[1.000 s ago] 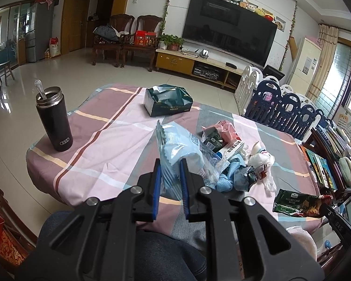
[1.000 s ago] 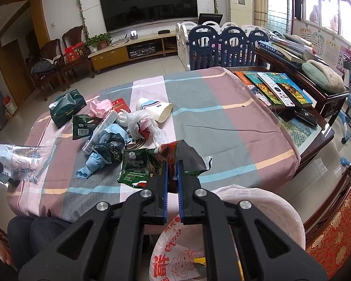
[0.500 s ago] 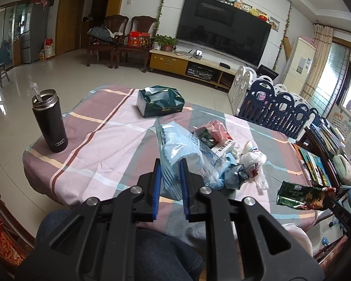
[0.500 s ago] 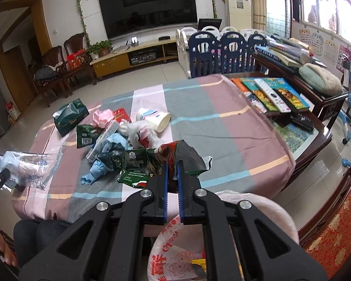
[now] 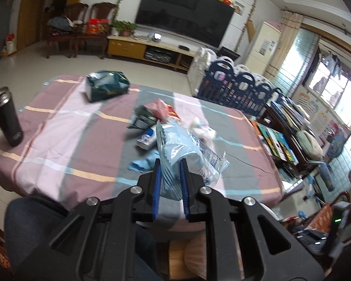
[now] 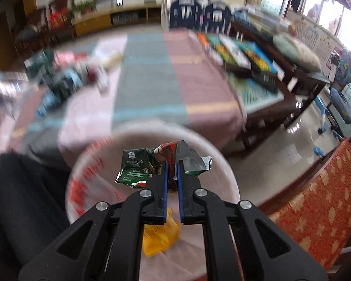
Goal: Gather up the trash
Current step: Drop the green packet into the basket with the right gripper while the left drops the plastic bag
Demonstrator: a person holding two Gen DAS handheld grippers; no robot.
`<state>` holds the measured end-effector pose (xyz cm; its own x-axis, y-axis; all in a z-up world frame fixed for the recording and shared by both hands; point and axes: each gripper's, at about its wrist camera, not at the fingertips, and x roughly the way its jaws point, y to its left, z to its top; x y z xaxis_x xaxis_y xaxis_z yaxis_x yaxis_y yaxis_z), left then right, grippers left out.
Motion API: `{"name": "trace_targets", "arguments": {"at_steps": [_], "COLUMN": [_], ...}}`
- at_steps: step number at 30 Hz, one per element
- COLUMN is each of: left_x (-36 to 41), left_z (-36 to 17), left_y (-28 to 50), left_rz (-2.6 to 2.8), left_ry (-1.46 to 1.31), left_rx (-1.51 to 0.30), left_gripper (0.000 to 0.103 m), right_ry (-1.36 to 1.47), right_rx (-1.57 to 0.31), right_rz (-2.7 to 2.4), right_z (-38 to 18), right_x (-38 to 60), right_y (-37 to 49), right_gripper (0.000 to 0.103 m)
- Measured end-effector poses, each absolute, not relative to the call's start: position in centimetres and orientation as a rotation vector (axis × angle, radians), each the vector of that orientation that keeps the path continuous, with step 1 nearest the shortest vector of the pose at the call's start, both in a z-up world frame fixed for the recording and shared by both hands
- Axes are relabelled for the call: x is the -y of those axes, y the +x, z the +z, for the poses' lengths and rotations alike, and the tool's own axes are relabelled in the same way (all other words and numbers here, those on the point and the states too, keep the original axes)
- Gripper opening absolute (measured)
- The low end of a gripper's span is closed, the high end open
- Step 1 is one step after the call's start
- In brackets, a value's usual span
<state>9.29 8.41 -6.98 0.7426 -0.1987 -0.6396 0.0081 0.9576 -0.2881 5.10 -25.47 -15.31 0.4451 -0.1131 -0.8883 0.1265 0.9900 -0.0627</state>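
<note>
Through your left wrist camera, your left gripper [image 5: 170,164] pinches a clear and pale blue plastic wrapper [image 5: 182,151] between its blue-padded fingers [image 5: 157,182]. The wrapper's long axis runs away from you along the fingers, with its crimped end pointing up and forward and its clear tail spilling out to the right past the right finger. You hold it in the air over the near edge of the table [image 5: 65,126], which is covered with a pink and grey checked cloth. Beyond the wrapper lies a pile of trash [image 5: 161,121]: crumpled packets, a small white and blue tube and a light blue rag. A green tissue pack [image 5: 107,87] sits further back on the left, and a black tumbler [image 5: 5,119] stands upright at the far left edge, well apart from the pile.

Through your right wrist camera, your right gripper [image 6: 172,166] has its fingers [image 6: 164,180] pressed on a crumpled green snack packet [image 6: 138,167]. The packet's long axis lies crosswise to the fingers: the printed green end points left and slightly down, the torn silver end sticks out to the right. You hold it above the round opening of a white bag-lined bin [image 6: 224,164], which has something yellow inside. The table behind is heavily blurred.
</note>
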Motion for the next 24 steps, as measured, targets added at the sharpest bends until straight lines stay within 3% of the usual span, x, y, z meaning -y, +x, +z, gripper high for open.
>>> {"name": "trace_targets", "arguments": {"at_steps": [3,5,6,17,19,21,24], "left_x": [-6.3,-4.8,-3.8,9.9,10.4,10.1,7.5], "left_z": [-7.5,-8.2,-8.7,-16.1,-16.9,-17.0,-16.6], "left_y": [9.3,9.2,9.3,8.1,7.9,8.2,9.7], "left_rz": [-0.184,-0.246,-0.286,-0.835,-0.859,-0.836,-0.764], "left_ry": [-0.262,-0.254,-0.242,0.040,0.070,0.060,-0.017], "left_rx": [-0.761,-0.795,-0.819,-1.126,-1.150,-1.148,-1.117], "left_gripper": [0.016,0.016,0.016,0.018,0.027,0.060,0.064], "right_ry": [0.075,0.218,0.277,0.371,0.374,0.370,0.374], "right_rx": [-1.235,-1.224,-1.201,-1.042,-1.051,-1.059,-1.066], "right_rz": [-0.177,-0.195,-0.204,-0.365,-0.363,-0.360,-0.340], "right_z": [-18.2,-18.2,-17.8,-13.6,-13.9,-14.2,-14.6], "right_x": [26.9,28.8,29.6,35.1,35.2,34.8,33.9], "right_y": [5.0,4.5,4.2,3.3,3.5,3.8,4.4], "right_gripper": [0.029,0.064,0.067,0.073,0.073,0.073,0.073]}}
